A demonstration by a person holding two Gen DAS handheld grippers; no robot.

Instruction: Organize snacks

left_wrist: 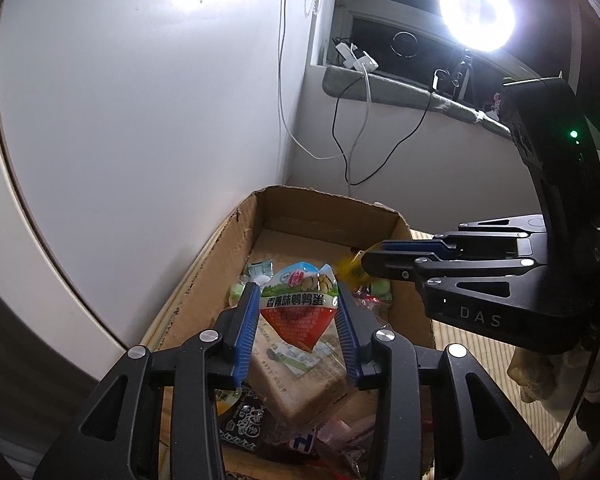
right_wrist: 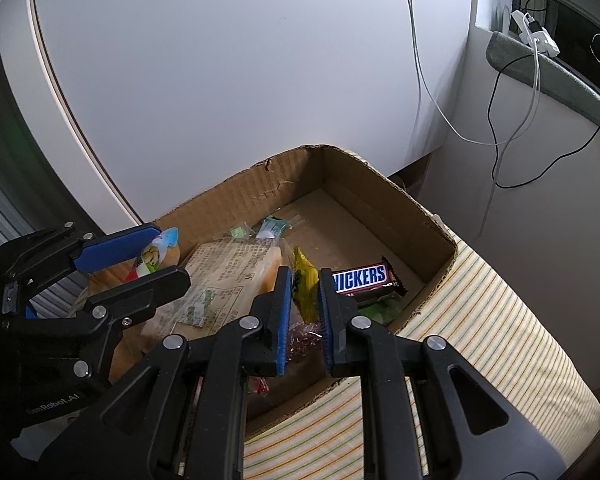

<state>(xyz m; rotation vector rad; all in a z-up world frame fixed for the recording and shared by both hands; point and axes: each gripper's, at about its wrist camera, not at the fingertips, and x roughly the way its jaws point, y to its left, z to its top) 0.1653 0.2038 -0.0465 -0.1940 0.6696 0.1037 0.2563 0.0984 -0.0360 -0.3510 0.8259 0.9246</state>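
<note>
A red, green and white quail egg packet [left_wrist: 298, 312] hangs between the blue pads of my left gripper [left_wrist: 298, 288], which is shut on its sides above an open cardboard box [left_wrist: 328, 208]. In the right wrist view the left gripper [right_wrist: 168, 252] comes in from the left with the same packet [right_wrist: 154, 258] in it. My right gripper [right_wrist: 305, 272] is shut on a small yellow packet [right_wrist: 304, 288] over the box's right half. In the left wrist view the right gripper [left_wrist: 366, 258] reaches in from the right, and the yellow packet [left_wrist: 350, 270] shows at its tips.
In the box [right_wrist: 380, 200] lie a bagged bread loaf [right_wrist: 220, 280], a Snickers bar [right_wrist: 360, 278], green candies [right_wrist: 276, 226] and other wrappers. The box rests on striped cloth [right_wrist: 500, 320] against a white wall. Cables hang by a window sill [left_wrist: 380, 84], where a bright ring lamp [left_wrist: 476, 10] stands.
</note>
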